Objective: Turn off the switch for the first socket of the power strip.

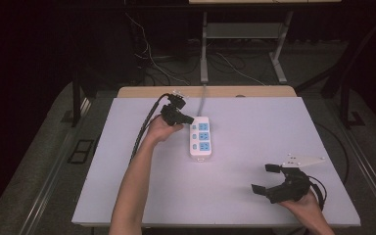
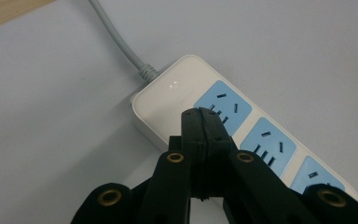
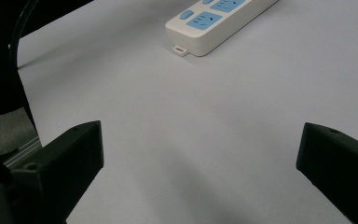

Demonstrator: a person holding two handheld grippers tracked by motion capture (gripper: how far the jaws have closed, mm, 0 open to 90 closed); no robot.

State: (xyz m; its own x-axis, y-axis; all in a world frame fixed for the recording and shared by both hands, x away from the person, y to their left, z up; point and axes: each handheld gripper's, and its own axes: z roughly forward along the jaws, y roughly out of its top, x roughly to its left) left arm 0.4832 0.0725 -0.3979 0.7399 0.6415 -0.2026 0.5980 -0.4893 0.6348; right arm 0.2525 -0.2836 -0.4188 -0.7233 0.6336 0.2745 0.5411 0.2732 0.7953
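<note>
A white power strip (image 1: 199, 137) with blue sockets is seen lying mid-bench, its grey cord (image 2: 116, 39) running to the far edge. The left gripper (image 1: 188, 119), jaws closed on nothing, is held at its far end. The right gripper (image 1: 265, 178) is held well apart near the front, jaws wide open.

The person's bare left forearm (image 1: 132, 183) rises from the bottom edge of the high view, left of centre, and slants up to the left hand (image 1: 160, 130) just above mid-frame. That hand grips the black two-jaw left gripper (image 1: 188, 119), whose tip points toward the right of the frame, a black cable looping back from it along the arm. In the left gripper view its jaws are pressed flat together with nothing between them. At the lower right of the high view the right hand (image 1: 304, 205) holds the black right gripper (image 1: 266, 178), pointing left, with the jaws spread wide apart and a grey three-cornered plate on top.
</note>
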